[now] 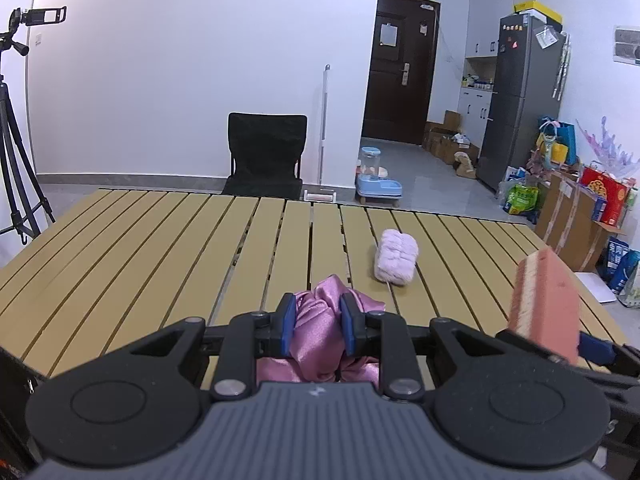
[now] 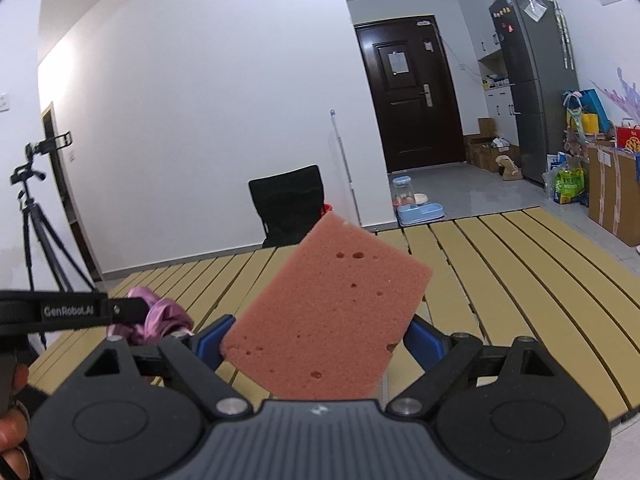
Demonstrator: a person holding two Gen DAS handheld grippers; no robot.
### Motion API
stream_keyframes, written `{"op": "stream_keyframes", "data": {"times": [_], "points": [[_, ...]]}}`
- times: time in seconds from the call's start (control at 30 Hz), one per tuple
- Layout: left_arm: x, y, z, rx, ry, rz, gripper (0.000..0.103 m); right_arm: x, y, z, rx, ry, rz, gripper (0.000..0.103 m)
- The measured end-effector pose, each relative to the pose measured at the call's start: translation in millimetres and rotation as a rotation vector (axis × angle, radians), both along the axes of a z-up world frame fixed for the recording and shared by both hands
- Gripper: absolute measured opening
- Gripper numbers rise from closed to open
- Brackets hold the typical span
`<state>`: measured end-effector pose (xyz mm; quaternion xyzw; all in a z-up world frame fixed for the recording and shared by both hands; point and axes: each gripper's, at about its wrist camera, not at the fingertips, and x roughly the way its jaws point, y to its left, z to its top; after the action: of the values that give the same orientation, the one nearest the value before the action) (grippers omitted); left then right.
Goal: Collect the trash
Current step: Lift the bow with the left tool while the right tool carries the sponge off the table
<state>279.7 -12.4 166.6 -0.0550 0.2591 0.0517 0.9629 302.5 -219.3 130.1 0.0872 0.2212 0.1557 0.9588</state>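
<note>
Nearest, our left gripper (image 1: 318, 322) is clamped on the crumpled pink cloth (image 1: 320, 332) at the slatted table (image 1: 160, 248)'s front edge. Our right gripper (image 2: 316, 340) pinches the pink sponge (image 2: 328, 316), raised, tilted. Farther ahead, right of left's line, lies the lilac fluffy bundle (image 1: 396, 256), long axis pointing away. We see no bin.

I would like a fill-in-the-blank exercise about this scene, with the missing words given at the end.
1. The right gripper holds a pink ____ above the slatted table.
2. The left gripper has its fingers around a crumpled cloth of shiny ____ colour.
3. The fluffy lilac bundle lies on the table, held by ____ gripper.
4. Behind the table stands a ____ chair.

Missing words: sponge; pink; neither; black
</note>
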Motion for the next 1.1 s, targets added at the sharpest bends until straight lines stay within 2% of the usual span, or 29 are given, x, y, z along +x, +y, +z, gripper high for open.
{"op": "stream_keyframes", "data": {"times": [0.57, 0.83, 1.1], "points": [[-92.1, -3.2, -13.7, -0.003, 0.005, -0.050, 0.024, -97.5, 12.7, -24.5, -0.071, 0.062, 0.093, 0.089], [-129.8, -3.8, -38.7, 0.008, 0.023, -0.063, 0.024, -136.3, 17.2, -47.9, -0.110, 0.118, 0.124, 0.089], [-161.5, -0.3, -78.6, 0.006, 0.093, -0.076, 0.024, -162.2, 22.2, -78.6, -0.158, 0.201, 0.150, 0.089]]}}
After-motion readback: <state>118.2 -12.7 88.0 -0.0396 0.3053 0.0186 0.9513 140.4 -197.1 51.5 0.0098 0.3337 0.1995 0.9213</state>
